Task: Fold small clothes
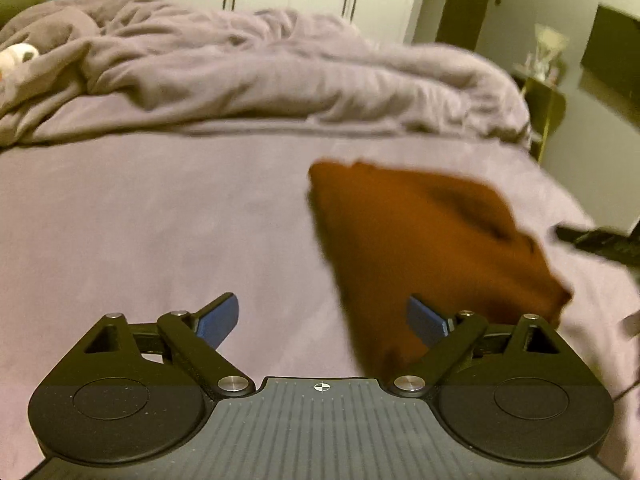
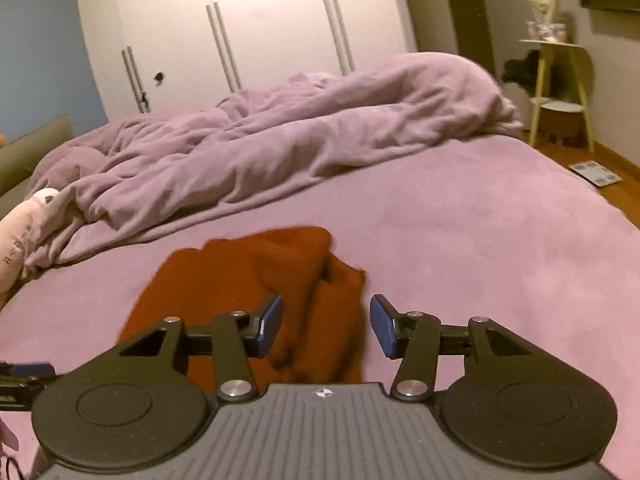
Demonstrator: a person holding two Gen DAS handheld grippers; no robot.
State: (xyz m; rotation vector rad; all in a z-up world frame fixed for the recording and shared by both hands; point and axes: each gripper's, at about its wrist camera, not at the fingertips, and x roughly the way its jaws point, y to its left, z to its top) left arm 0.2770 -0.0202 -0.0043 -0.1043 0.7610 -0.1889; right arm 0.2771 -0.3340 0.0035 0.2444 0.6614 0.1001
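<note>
Rust-brown knitted garment point(image 2: 256, 292) lies crumpled, blurred, on the mauve-sheeted bed point(image 2: 480, 240), near edge hidden behind both tool bodies. Left tool point(image 1: 324, 320) and right tool point(image 2: 325, 326) gape, gripping nothing.

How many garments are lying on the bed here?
1: a rust-brown garment crumpled on the purple bed sheet, just ahead of both grippers. The heaped duvet could hide others.

Dim warm light, motion blur, fisheye warping
</note>
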